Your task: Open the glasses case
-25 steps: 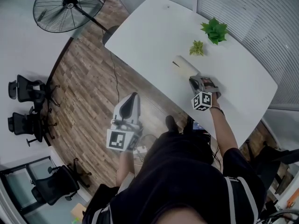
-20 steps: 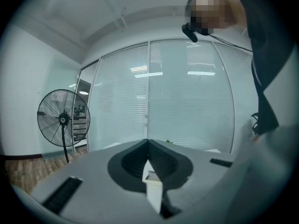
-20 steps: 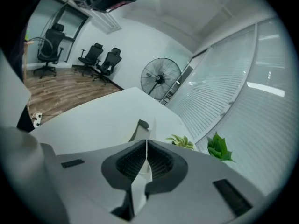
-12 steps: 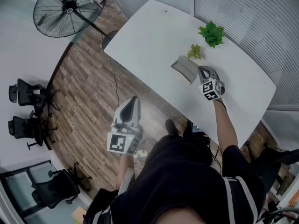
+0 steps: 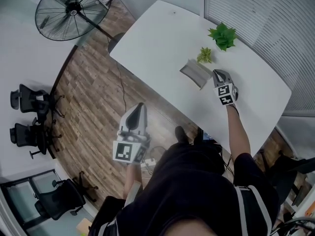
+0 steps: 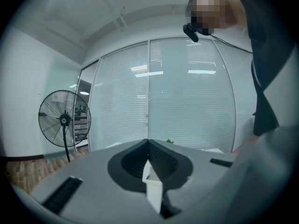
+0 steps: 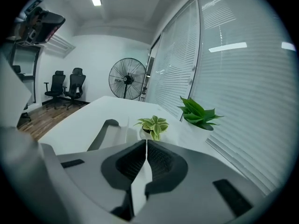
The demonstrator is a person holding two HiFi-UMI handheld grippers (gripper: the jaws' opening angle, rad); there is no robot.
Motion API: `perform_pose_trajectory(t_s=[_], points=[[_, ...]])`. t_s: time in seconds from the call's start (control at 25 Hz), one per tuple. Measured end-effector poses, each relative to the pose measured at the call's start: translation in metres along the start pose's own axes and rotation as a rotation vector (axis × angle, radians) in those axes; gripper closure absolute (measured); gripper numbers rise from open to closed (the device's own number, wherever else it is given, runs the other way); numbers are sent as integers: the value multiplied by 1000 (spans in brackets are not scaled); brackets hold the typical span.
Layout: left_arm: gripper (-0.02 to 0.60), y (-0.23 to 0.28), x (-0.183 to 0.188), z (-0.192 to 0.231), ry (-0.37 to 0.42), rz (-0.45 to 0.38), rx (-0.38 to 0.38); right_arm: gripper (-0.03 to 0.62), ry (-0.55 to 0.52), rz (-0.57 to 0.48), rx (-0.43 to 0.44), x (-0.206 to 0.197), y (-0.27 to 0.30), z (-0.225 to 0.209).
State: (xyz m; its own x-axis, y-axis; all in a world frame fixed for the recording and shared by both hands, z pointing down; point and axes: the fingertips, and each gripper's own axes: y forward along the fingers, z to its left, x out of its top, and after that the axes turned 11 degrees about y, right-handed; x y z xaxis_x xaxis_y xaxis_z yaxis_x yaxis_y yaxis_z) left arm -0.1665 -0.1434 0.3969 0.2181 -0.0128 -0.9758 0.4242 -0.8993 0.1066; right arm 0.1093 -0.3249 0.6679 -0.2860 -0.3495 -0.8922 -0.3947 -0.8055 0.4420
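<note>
The glasses case (image 5: 197,72) lies on the white table (image 5: 157,38) with its lid lifted, showing a grey inside. In the right gripper view the glasses case (image 7: 110,132) sits left of the jaws, apart from them. My right gripper (image 5: 218,73) hovers just right of the case, its jaws shut with nothing between them (image 7: 146,141). My left gripper (image 5: 140,107) hangs over the wooden floor, well off the table, also shut and empty (image 6: 148,141).
A small potted plant (image 5: 205,55) stands right behind the case, with a larger plant (image 5: 224,35) beyond it near the blinds. A standing fan (image 5: 69,9) is off the table's far left. Office chairs (image 5: 29,102) line the left wall.
The case's lid has gone from closed to lifted. My right gripper moved away from the case's near end to its right side and rolled. The left gripper stayed put.
</note>
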Motion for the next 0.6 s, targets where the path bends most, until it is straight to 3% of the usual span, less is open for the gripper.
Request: perform_pose_trajectory(t_s=[0.24,0.44,0.6], points=[[583,6,4,0,13,-12,-5,577,106,-103,4,37,-17,-2],[583,12,5,0,9,9,-2,579,170,-339,32,137,-84,14],[583,17,11,1,34,-15,0,579,190,-446,34,200,-155,36]])
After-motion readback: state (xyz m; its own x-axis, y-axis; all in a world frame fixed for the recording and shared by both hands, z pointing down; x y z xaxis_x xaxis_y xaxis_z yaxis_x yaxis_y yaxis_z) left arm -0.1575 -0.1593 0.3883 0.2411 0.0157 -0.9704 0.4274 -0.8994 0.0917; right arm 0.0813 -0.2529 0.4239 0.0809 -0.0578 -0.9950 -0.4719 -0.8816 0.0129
